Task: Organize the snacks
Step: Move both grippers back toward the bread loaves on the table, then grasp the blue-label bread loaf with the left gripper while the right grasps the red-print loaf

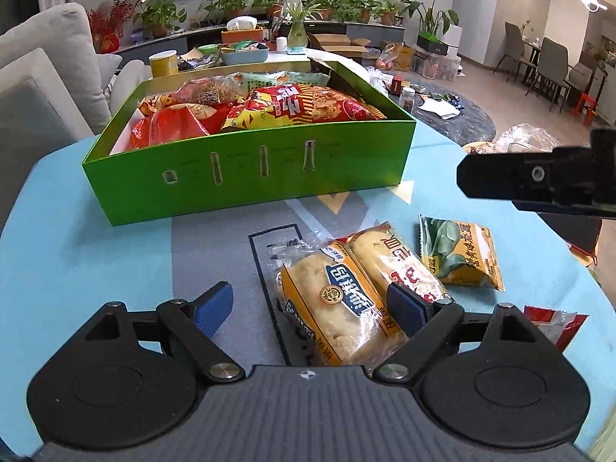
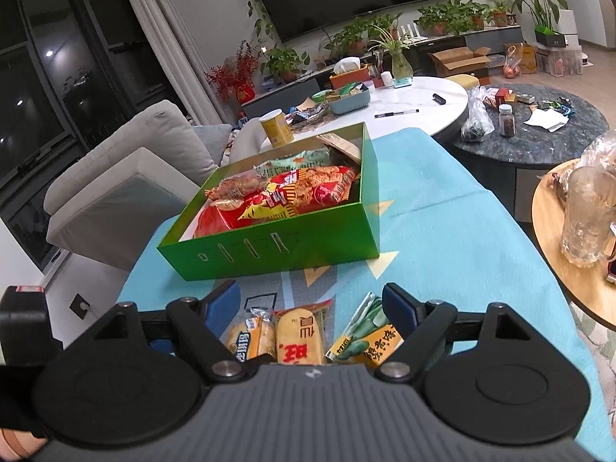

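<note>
Now the pickup step is in hand: the left claw (image 1: 312,310) stands spread around the clear-wrapped yellow bread packet (image 1: 338,308) on the blue-covered tabletop (image 1: 96,261), not gripping. The right claw (image 2: 312,310) hovers spread above the green-and-yellow packet (image 2: 369,340). Next: close, then lift into the green cardboard box (image 1: 250,177).

Green box (image 1: 250,177) full; three snack packets (image 1: 338,300) flat beside.
</note>
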A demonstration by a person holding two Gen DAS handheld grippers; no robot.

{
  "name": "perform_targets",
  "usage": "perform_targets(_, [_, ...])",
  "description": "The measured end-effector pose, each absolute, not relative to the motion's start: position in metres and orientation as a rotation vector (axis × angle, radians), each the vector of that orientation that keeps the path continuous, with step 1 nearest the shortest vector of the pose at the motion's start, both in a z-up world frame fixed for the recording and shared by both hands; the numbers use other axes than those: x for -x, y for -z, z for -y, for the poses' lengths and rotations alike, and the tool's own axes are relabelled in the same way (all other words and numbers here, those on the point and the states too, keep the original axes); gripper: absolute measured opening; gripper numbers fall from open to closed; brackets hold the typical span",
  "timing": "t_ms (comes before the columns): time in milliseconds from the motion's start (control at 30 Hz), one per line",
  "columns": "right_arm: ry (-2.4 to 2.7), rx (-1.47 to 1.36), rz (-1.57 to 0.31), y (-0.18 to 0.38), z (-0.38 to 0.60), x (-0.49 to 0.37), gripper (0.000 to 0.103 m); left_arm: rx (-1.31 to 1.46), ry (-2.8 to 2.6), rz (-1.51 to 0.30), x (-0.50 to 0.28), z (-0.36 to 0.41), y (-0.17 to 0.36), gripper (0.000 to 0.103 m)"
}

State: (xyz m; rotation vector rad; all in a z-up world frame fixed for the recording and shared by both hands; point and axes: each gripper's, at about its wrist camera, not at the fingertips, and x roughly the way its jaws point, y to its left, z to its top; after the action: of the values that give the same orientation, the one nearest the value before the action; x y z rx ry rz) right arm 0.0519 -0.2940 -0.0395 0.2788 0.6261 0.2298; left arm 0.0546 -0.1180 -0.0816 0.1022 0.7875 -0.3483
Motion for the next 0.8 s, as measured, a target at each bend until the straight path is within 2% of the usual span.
perform_targets(500, [-0.202, -0.226, -0.671, 0.053, 0.278, -0.051, 0.062, -0.09, 0.305, -0.765, -0.054, 0.094, 0.084, 0.087])
perform_targets(600, [-0.196, -0.213, -0.681, 0.054, 0.272, -0.052, 0.062, -0.082, 0.322, -0.773, -0.055, 0.094, 0.085, 0.081])
perform_targets(767, [-0.183, -0.223, -0.698, 0.057, 0.272, -0.053, 0.062, -0.12, 0.343, -0.76, -0.059, 0.105, 0.085, 0.078])
perform_targets(800, [-0.18, -0.224, -0.699, 0.057, 0.272, -0.054, 0.062, -0.122, 0.352, -0.762, -0.059, 0.106, 0.087, 0.073])
